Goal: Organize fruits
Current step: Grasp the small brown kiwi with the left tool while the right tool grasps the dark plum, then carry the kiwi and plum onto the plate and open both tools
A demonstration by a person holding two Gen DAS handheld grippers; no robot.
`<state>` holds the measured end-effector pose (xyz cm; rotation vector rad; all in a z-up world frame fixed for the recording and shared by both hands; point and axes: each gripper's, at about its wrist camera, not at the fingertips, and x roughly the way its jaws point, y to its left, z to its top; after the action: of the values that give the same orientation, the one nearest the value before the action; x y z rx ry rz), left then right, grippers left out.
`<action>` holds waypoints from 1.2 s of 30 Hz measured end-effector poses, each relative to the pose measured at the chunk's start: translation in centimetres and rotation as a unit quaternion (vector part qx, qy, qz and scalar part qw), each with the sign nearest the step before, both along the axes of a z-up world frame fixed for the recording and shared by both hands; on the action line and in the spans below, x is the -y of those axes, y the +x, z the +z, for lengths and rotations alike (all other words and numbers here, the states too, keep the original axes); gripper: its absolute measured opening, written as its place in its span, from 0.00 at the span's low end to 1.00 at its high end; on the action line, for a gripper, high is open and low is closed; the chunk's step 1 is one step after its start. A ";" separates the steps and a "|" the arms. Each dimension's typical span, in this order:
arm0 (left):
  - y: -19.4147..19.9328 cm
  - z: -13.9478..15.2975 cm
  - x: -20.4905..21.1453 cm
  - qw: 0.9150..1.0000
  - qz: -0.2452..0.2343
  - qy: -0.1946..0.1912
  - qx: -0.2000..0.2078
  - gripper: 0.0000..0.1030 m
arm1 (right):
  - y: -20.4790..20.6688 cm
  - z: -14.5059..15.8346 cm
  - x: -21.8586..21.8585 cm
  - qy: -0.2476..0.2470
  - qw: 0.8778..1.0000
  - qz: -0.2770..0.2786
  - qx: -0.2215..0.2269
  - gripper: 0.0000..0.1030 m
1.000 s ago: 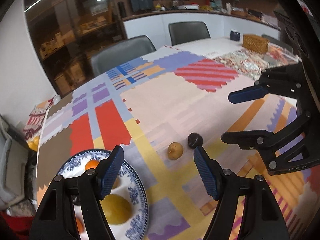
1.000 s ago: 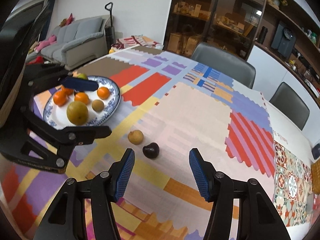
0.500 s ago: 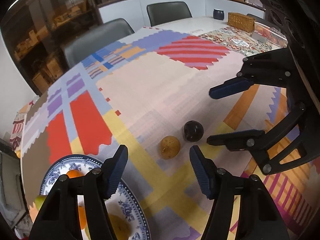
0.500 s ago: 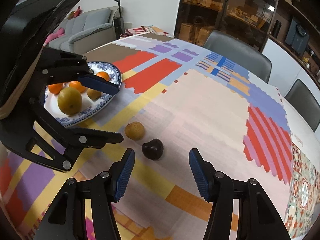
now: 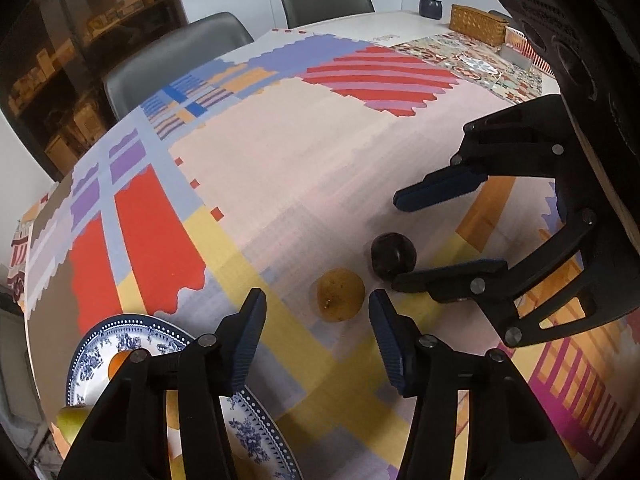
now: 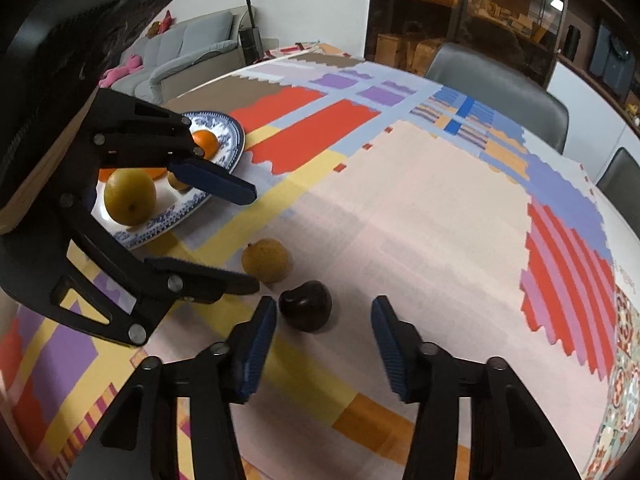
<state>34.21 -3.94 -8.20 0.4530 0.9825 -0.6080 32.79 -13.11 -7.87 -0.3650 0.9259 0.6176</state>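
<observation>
Two loose fruits lie side by side on the patchwork tablecloth: a yellow-brown fruit (image 5: pixel 341 300) (image 6: pixel 267 260) and a dark plum-like fruit (image 5: pixel 394 256) (image 6: pixel 306 310). My left gripper (image 5: pixel 316 296) (image 6: pixel 251 240) hangs low over the yellow-brown fruit, which sits at its fingertips, untouched; its jaws are closing. The jaws of my right gripper (image 6: pixel 324 304) (image 5: pixel 398 240) are also closing, and the dark fruit lies between its tips, close to one finger, not pressed. A blue-and-white plate (image 5: pixel 92 360) (image 6: pixel 236 148) holds oranges (image 6: pixel 206 142) and a large yellow fruit (image 6: pixel 130 196).
Grey chairs (image 5: pixel 176 56) (image 6: pixel 496 88) stand along the far table edge. At the far right corner of the table are a wicker basket (image 5: pixel 478 28) and a dark jar (image 5: pixel 430 6). A grey sofa (image 6: pixel 188 56) stands beyond the plate's side.
Both grippers have sunk toward the two loose fruits, which now look larger and nearer. The jaws of both have narrowed. The fruits have not moved.
</observation>
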 end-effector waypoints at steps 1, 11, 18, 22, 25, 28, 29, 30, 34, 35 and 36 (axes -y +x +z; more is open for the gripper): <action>0.1 -0.1 0.1 1.000 -0.002 -0.001 -0.003 0.51 | 0.0 -0.1 0.1 0.004 1.000 0.001 -0.003 0.47; 0.6 -0.9 0.7 1.000 -0.009 -0.005 -0.025 0.32 | 0.2 -0.8 0.0 0.022 0.999 0.016 -0.023 0.27; -0.2 -0.7 0.6 0.999 0.008 -0.016 -0.027 0.25 | 0.0 -0.7 0.6 0.035 0.999 -0.001 -0.025 0.27; -1.4 0.3 0.2 0.999 0.029 -0.037 -0.012 0.25 | -0.4 -0.2 1.0 0.050 0.998 -0.016 -0.024 0.27; -2.2 1.2 -0.2 0.997 0.057 -0.050 0.000 0.25 | -0.9 0.3 1.3 0.059 0.998 -0.027 -0.020 0.27; -3.2 2.0 -0.6 0.995 0.079 -0.062 0.007 0.25 | -1.7 1.1 1.5 0.066 0.997 -0.037 -0.015 0.27; -3.5 2.2 -0.7 0.994 0.083 -0.068 0.008 0.25 | -2.1 1.5 1.6 0.069 0.997 -0.039 -0.012 0.27; -3.8 2.4 -0.8 0.994 0.087 -0.072 0.011 0.25 | -2.4 1.8 1.7 0.070 0.997 -0.042 -0.010 0.27; -5.4 3.6 -1.4 0.989 0.115 -0.086 0.028 0.25 | -3.9 3.4 1.8 0.082 0.995 -0.049 0.006 0.27; -5.7 3.9 -1.6 0.988 0.123 -0.089 0.030 0.25 | -4.2 3.8 1.8 0.087 0.995 -0.050 0.010 0.27; -6.1 4.1 -1.8 0.987 0.129 -0.091 0.033 0.25 | -4.6 4.2 1.8 0.090 0.995 -0.050 0.015 0.27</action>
<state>28.15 -2.18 -4.07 0.1782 0.8955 -0.4405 28.19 -14.87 -3.66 -0.1651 0.8480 0.5969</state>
